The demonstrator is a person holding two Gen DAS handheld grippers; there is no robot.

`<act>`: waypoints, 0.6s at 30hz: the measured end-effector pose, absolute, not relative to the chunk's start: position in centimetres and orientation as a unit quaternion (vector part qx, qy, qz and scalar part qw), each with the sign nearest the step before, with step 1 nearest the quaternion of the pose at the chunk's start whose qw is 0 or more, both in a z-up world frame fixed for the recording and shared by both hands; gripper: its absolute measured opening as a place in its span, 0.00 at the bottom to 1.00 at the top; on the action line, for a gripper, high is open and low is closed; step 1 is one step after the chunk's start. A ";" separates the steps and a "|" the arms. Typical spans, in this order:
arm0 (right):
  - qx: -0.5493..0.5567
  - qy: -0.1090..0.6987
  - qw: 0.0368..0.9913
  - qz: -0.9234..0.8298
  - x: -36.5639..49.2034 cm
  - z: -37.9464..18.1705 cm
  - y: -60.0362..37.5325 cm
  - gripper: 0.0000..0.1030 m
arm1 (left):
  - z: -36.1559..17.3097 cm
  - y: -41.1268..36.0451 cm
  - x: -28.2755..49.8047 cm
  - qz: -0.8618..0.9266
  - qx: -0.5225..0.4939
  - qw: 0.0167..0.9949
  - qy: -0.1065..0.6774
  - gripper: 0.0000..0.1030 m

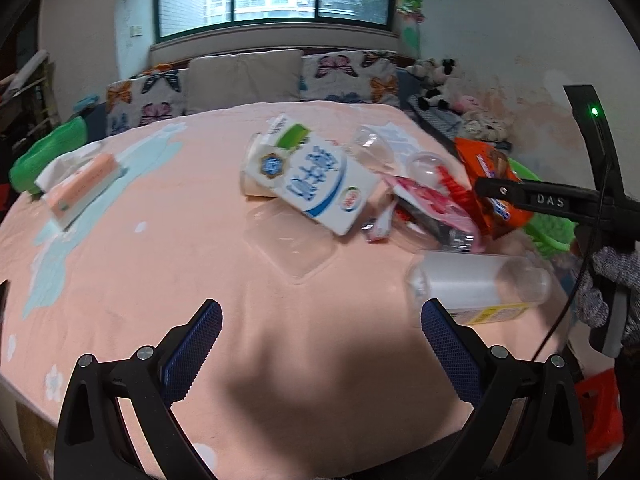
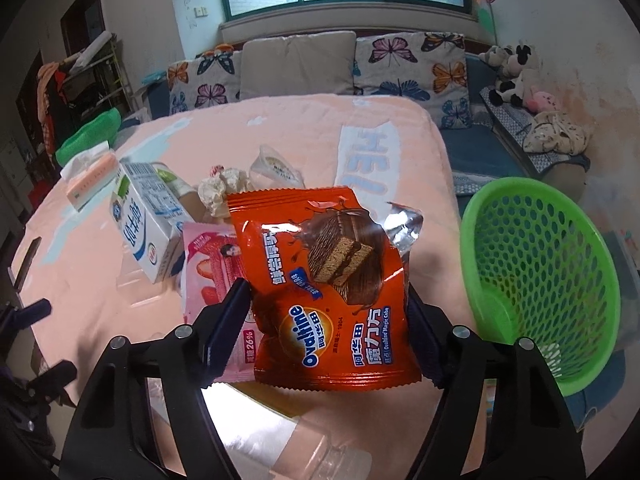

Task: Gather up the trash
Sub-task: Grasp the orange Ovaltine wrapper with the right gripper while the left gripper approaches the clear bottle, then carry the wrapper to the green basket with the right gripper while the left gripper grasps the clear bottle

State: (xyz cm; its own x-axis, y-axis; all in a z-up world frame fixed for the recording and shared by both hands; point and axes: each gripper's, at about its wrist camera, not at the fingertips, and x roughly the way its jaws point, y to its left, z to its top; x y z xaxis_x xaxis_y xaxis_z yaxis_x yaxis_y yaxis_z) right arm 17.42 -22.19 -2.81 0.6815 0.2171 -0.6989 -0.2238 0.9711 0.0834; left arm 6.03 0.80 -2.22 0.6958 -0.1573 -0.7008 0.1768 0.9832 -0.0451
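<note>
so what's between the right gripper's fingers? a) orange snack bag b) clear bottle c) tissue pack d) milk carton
a: in the right wrist view the orange snack bag sits between the right gripper fingers, its sides against both pads, while the milk carton lies on the table behind it.
</note>
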 end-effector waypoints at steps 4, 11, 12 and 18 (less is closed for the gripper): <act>-0.002 0.368 0.923 0.117 16.6 -1.7 -23.0 0.71 | -1.9 -0.4 6.0 -0.119 0.034 0.922 0.368 0.94; 0.009 0.356 0.928 0.113 15.2 -0.3 -25.1 0.71 | -2.2 -3.0 6.0 -0.199 0.062 0.910 0.359 0.94; 0.010 0.354 0.929 0.110 15.0 -0.2 -25.5 0.71 | -2.3 -3.3 6.1 -0.209 0.068 0.907 0.358 0.94; 0.017 0.349 0.932 0.095 13.8 0.3 -27.7 0.71 | -2.9 -4.8 6.6 -0.252 0.105 0.894 0.356 0.94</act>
